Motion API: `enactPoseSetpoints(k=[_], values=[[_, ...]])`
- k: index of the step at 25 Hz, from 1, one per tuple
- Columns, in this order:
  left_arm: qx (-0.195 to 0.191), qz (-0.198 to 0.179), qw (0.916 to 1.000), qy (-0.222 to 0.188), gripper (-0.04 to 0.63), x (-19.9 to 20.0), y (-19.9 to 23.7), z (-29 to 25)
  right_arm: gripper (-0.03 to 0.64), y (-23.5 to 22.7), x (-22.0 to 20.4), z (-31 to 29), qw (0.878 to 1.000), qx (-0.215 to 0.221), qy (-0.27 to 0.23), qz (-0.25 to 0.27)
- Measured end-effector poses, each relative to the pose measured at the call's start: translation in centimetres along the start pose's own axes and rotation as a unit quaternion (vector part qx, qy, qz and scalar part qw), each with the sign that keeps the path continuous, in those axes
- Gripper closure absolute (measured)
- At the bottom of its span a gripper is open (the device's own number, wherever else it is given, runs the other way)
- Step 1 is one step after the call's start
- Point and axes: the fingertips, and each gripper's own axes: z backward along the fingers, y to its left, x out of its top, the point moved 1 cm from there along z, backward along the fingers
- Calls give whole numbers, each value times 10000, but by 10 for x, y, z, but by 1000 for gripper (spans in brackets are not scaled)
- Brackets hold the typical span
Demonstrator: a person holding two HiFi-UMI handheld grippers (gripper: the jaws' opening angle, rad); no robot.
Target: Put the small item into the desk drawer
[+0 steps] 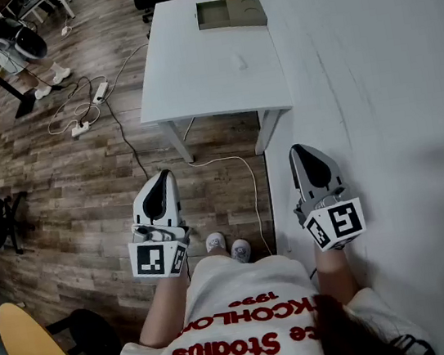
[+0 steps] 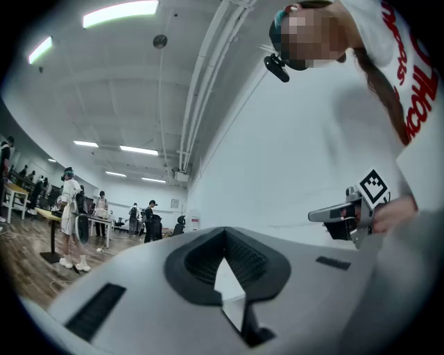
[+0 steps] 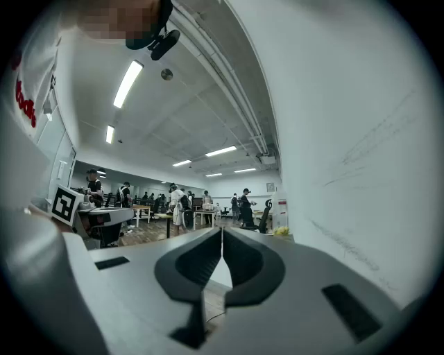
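WAITING TO START: The left gripper (image 1: 161,182) and right gripper (image 1: 302,156) hang at waist height, each with its jaws together on nothing. The white desk (image 1: 193,94) stands well apart at 12 o'clock. The small item (image 1: 239,62), a pale speck on the desk top, lies toward 4 o'clock of the desk's middle. An olive box (image 1: 249,18) sits at the far edge, at 1 o'clock. No drawer front shows from here, and the approach appears not yet begun. To do it well, step up close, part one pair of jaws before lowering over the item, and keep the other gripper free for the drawer pull.
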Motion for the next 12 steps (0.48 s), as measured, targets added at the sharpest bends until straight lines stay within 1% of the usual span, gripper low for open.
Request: enactPoseSetpoints(k=[4, 10, 12], values=[[9, 14, 10000, 7, 589, -2, -1, -1, 607, -2, -1, 1, 10000, -33, 7, -10], [-39, 21, 10000, 1, 589, -3, -1, -3, 607, 2, 2, 1, 9999, 56, -64, 55], [-65, 30, 10000, 20, 589, -4, -1, -4, 607, 2, -2, 1, 10000, 43, 25, 11]])
